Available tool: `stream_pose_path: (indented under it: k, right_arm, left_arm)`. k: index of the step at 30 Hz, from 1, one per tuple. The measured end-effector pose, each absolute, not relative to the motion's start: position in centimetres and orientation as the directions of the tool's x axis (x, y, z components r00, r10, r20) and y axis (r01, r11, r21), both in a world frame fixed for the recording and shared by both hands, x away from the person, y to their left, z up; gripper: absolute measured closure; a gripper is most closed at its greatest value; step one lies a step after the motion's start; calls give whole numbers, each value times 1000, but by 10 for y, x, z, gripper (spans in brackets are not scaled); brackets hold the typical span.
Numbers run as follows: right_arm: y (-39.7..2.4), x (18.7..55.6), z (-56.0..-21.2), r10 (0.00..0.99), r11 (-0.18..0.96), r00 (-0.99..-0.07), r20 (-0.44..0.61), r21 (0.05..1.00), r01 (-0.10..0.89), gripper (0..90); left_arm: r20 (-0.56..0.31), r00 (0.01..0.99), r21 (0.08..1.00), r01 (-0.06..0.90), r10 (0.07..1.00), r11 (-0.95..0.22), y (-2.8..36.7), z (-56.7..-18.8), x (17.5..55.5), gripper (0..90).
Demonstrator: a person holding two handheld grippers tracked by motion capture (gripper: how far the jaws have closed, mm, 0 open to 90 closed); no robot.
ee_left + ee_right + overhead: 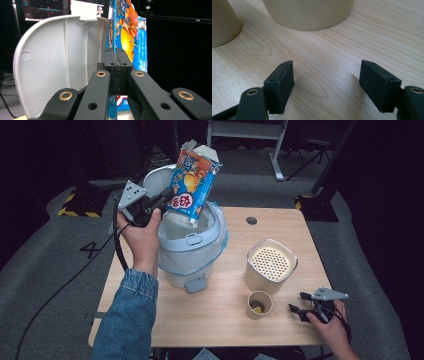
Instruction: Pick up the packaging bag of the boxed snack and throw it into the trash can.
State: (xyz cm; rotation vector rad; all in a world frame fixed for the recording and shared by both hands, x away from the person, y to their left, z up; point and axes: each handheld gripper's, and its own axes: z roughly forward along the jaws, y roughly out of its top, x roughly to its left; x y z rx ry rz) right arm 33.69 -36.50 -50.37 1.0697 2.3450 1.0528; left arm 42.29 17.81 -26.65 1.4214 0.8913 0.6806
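Blue and orange, the printed snack bag (192,182) hung tilted over the open mouth of the lined white pedal bin (191,251), its lower corner dipping inside the rim, while the left gripper (161,200) had its jaws pinched tight on the bag's edge in front of the raised bin lid (57,62). The right gripper (300,303) rested low over the wooden table (280,222) at its near right corner, jaws parted with nothing between them, just beside a small paper cup (260,304) and a cream container with a perforated lid (270,265).
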Motion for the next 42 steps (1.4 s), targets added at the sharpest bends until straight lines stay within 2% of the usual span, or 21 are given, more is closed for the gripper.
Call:
stream_pose_path:
  k: [20, 25, 27, 28, 31, 32, 34, 42]
  right_arm:
    - [-365, 337, -504, 759, 437, -651, -13, 751, 495, 284]
    - [-365, 337, -504, 759, 436, -651, -12, 751, 495, 284]
    - [-365, 337, -504, 759, 436, -651, -12, 751, 495, 285]
    - [-365, 337, -504, 759, 436, -651, -11, 751, 495, 284]
    - [-365, 337, -504, 759, 436, -651, -12, 751, 495, 284]
    - [-365, 337, -504, 759, 436, -651, -11, 751, 495, 284]
    - [-365, 337, -504, 759, 436, -651, -11, 751, 496, 285]
    - [-365, 337, -504, 759, 436, -651, -11, 751, 495, 284]
  left_arm:
    - [-101, 539, 989, 144, 837, 27, 174, -274, 422, 892]
    - [-91, 552, 988, 157, 829, 5, 174, -281, 418, 867]
    - [-103, 572, 985, 173, 814, 4, 174, -286, 418, 807]
    - [-113, 578, 984, 176, 808, 12, 174, -289, 418, 715]
    - [-92, 533, 981, 194, 841, -16, 177, -291, 413, 367]
    - [-88, 535, 980, 197, 840, -23, 179, -291, 410, 321]
    - [-87, 547, 979, 204, 833, -32, 183, -290, 405, 343]
    - [-34, 585, 973, 206, 811, -108, 193, -286, 385, 328]
